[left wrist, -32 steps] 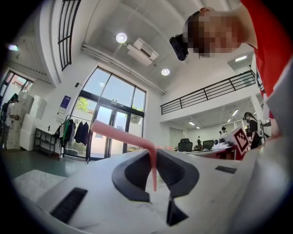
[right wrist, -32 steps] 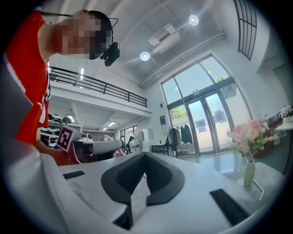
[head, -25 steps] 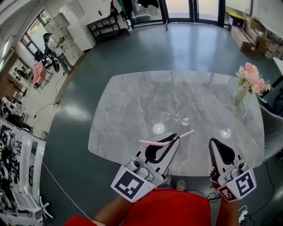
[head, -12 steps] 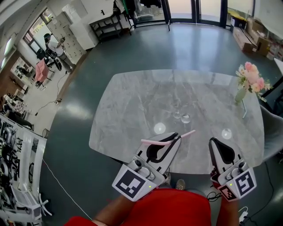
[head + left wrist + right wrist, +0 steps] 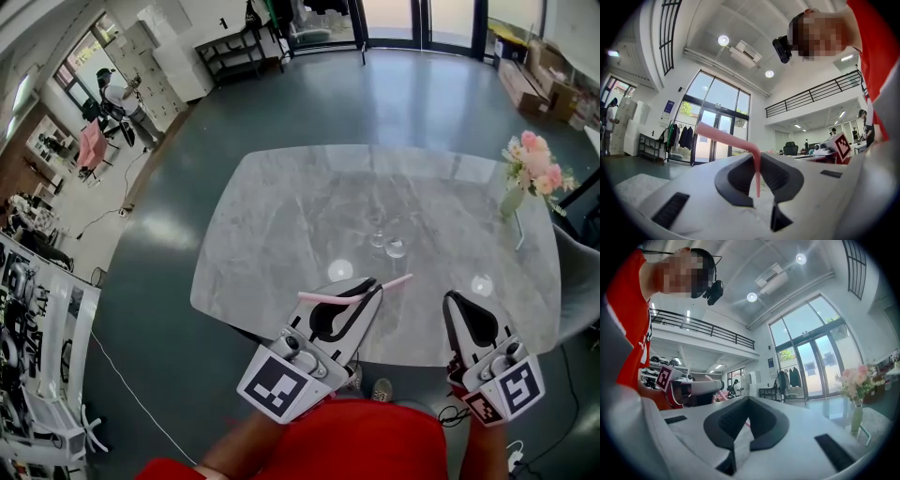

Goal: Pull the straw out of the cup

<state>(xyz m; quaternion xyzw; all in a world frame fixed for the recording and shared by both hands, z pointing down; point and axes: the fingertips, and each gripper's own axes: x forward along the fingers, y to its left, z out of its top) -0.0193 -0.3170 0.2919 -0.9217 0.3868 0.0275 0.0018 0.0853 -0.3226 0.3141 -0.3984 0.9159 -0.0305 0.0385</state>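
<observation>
Left tongs [image 5: 373,291] are clenched on the pink straw [image 5: 724,137], with the jaws pinching it just beside its bend. In the head view these tongs sit at about 6 o'clock and point toward 1 o'clock. The long part of the straw runs off toward 9 o'clock, and the short end sticks out toward 2 o'clock. The left gripper view shows the same grip: the straw comes in from 10 o'clock, bends, and drops between the two dark pads.

The straw is clear of the cup [image 5: 394,249] and is held in the air over the near edge of the grey marble table [image 5: 281,216]. The cup is clear glass, small and hard to read. It stands on the table at 12 o'clock from the left jaw tips, apart from them.

Right tongs [image 5: 450,302] are at 5 o'clock in the head view, beside the left pair but not touching them, and they point toward 11 o'clock. Their jaws are closed together with nothing between them. The right gripper view shows the same closed jaws, with the left tongs and a bit of pink straw off at 9 o'clock.

A vase of pink flowers [image 5: 527,173] stands at the table's 2 o'clock edge, well apart from both tongs. A red shirt [image 5: 366,445] fills the bottom of the head view.
</observation>
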